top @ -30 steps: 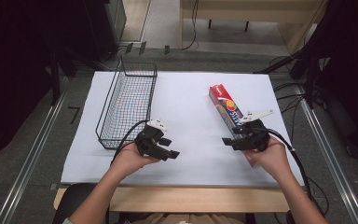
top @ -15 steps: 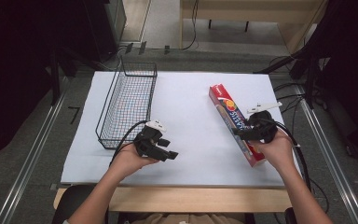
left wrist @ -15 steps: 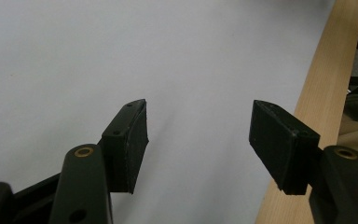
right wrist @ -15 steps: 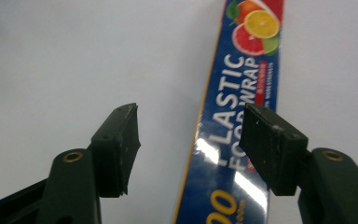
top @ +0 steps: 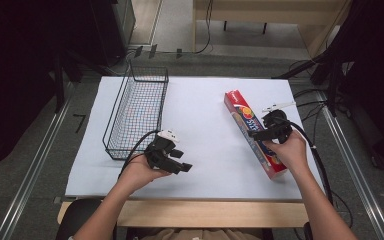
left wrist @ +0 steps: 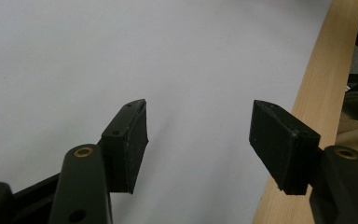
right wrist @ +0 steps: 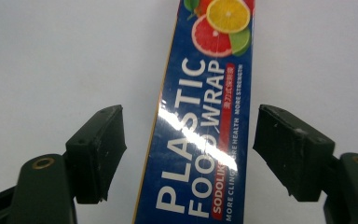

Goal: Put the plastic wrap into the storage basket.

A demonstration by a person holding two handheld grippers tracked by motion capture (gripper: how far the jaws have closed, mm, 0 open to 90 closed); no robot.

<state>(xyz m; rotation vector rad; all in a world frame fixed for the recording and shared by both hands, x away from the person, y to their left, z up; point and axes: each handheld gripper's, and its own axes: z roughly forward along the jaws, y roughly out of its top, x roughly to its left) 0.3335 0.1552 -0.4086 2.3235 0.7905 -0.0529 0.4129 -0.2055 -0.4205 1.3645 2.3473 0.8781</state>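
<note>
While it lies flat, plastic wrap box (right wrist: 204,126): blue, citrus print | right gripper (right wrist: 189,154) fingers just spreading astride, untouching

On my right gripper view I read big white capitals, "PLASTIC FOOD WRAP", running along the blue face of the long cardboard box with red ends and citrus-fruit pictures (right wrist: 205,121). Beside them, a red strip carries "SODOLIKE", and smaller white lines give "MORE CLING", "MORE HEALTH" and "MORE STRENGTH". A short row of characters sits in that red strip too, too small for me to read. From the high view the box (top: 245,120) shows lettering I cannot make out.
</note>
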